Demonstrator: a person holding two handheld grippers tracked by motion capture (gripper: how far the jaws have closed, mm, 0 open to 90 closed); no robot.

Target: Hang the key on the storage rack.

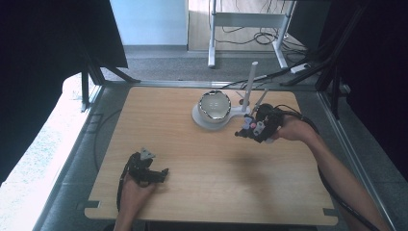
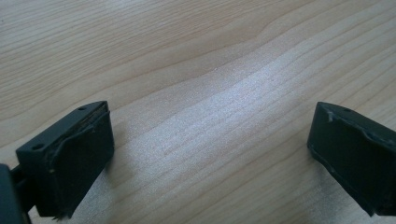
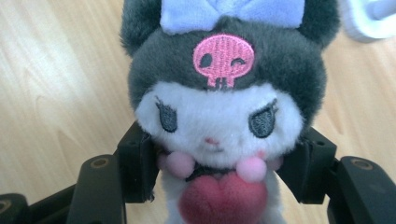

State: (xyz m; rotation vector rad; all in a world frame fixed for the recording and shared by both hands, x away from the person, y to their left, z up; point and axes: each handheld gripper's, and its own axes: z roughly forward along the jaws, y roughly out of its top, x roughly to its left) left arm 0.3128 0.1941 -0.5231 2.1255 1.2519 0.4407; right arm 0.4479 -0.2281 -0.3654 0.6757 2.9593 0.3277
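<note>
A: Start with the biggest thing. The wooden tabletop (image 1: pixel 202 163) takes up the middle of the high view, mostly bare.

B: And at upper centre of that frame there's a white stand (image 1: pixel 208 119) with a shiny round bowl (image 1: pixel 215 106) on it, and a white post (image 1: pixel 248 86) rising just to its right.

A: Right of the stand, the right gripper (image 1: pixel 246 131) sits in a hand. From above I think something small and dark is in it, but it's too small to make out there.

B: The right gripper view settles it: a plush toy (image 3: pixel 219 112), dark hood, white face, pink skull badge, pale blue bow, red heart at the chest. The jaws press in on both sides of its neck, closed around it. It faces the camera, above the wood.

A: The left gripper (image 1: pixel 163 174) lies low at lower left of the high view, resting on the tabletop.

B: Its own view shows the jaws spread wide, bare wood grain between them, nothing held.
</note>
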